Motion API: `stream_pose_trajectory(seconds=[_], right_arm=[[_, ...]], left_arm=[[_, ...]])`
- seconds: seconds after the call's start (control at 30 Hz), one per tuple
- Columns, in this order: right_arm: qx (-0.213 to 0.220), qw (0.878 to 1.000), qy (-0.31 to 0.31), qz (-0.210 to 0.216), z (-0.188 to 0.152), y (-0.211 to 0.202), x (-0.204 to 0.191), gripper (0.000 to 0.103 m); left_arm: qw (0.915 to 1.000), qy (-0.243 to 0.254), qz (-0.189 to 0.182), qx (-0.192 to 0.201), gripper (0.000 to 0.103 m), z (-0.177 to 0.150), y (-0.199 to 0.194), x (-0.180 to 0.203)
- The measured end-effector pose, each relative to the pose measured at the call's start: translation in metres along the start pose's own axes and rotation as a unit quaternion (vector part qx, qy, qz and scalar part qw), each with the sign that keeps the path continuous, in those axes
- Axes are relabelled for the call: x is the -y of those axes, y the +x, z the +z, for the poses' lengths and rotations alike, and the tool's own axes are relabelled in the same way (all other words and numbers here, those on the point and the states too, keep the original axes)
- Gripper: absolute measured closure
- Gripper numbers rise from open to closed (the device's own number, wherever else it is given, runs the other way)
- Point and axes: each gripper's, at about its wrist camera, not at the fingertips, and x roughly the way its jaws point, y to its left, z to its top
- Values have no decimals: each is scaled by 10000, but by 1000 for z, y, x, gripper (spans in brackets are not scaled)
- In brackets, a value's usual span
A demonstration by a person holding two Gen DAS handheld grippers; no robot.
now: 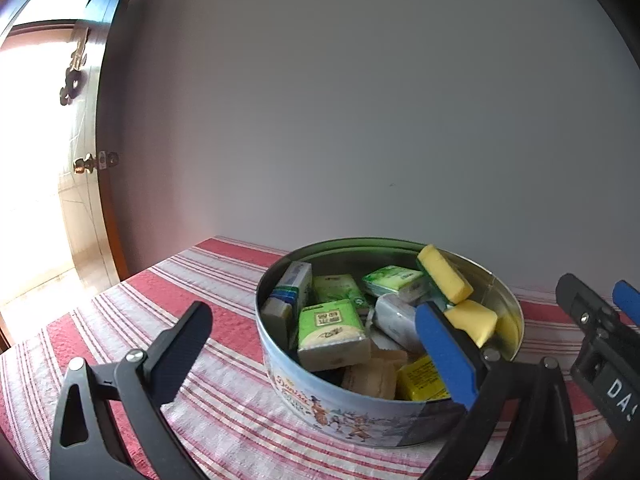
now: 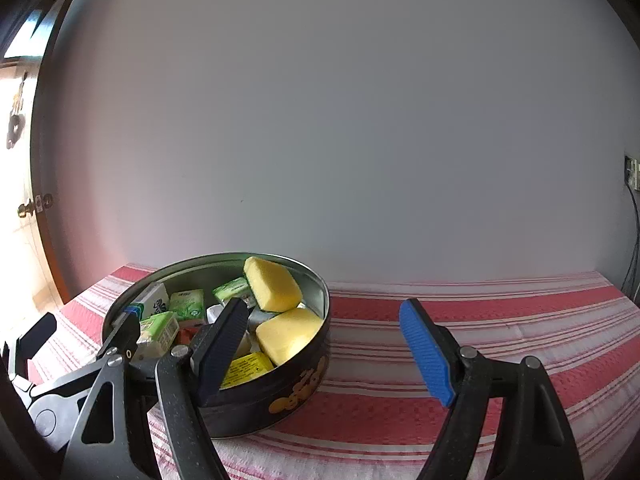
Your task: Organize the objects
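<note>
Cookie tin sits packed on the striped worktop, sponges poking above the rim. Both claws, left claw and right claw, gape wide, holding nothing. I'd press the sponges down gently, steadying the tin.

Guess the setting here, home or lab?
Probably a home room. A wooden door with a brass knob stands open at left, a red-striped cloth covers the table, and a biscuit tin holds tissue packs and sponges.
</note>
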Motion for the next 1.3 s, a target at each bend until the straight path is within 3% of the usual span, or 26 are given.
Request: stream_pose_trajectory(seconds=[0.17, 0.73, 1.3], right_arm=[[-10, 10000, -2, -43, 2, -2, 2, 22], [132, 9999, 32, 15, 3, -3, -7, 22], [210, 9998, 54, 0, 2, -3, -13, 22]], left_arm=[[9999, -47, -117, 92, 0, 2, -5, -2], [9992, 230, 98, 317, 0, 1, -8, 2], [9991, 220, 68, 370, 0, 4, -10, -3]])
